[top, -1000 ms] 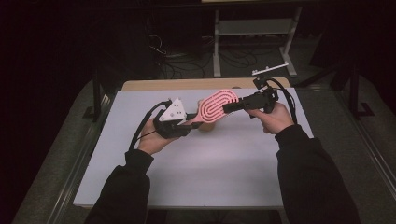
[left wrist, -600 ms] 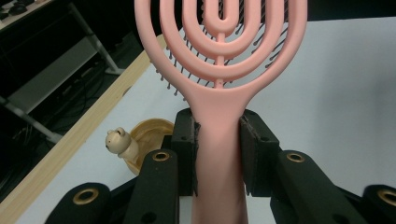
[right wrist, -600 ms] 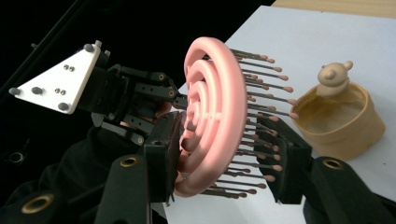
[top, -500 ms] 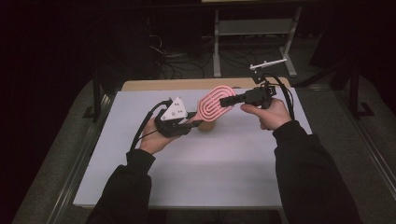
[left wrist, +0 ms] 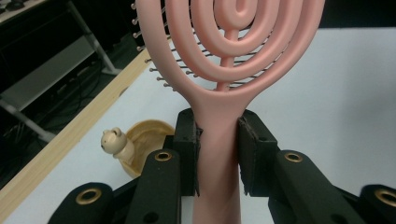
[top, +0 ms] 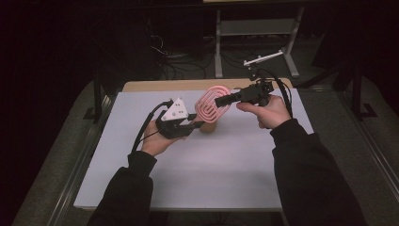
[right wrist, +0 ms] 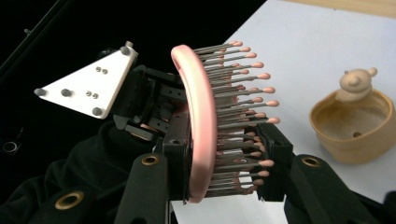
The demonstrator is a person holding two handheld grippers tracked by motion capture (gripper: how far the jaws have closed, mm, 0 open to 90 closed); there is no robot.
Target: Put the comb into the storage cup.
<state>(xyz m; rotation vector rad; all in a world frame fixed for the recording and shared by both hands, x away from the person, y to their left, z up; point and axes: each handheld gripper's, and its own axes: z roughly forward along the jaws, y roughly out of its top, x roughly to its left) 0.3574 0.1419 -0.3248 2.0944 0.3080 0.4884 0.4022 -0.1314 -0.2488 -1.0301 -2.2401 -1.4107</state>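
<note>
The handle of one pink hairbrush (left wrist: 219, 154) is clamped between the pads of the left gripper (left wrist: 218, 156), while its head, made of concentric pink loops with pink-tipped bristles, has just been closed on by the right gripper (right wrist: 226, 161). The brush is held above the white table (top: 226, 165). One tan cup (right wrist: 352, 126) bearing a small bear figure is counted on the table just beside it.

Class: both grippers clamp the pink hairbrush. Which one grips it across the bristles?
The right gripper, squeezing the hairbrush head; the left gripper clamps the bare handle.

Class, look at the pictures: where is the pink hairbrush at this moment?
In the high view the pink hairbrush is held up over the table's far middle, its handle in the left gripper, its head in the right gripper.
</note>
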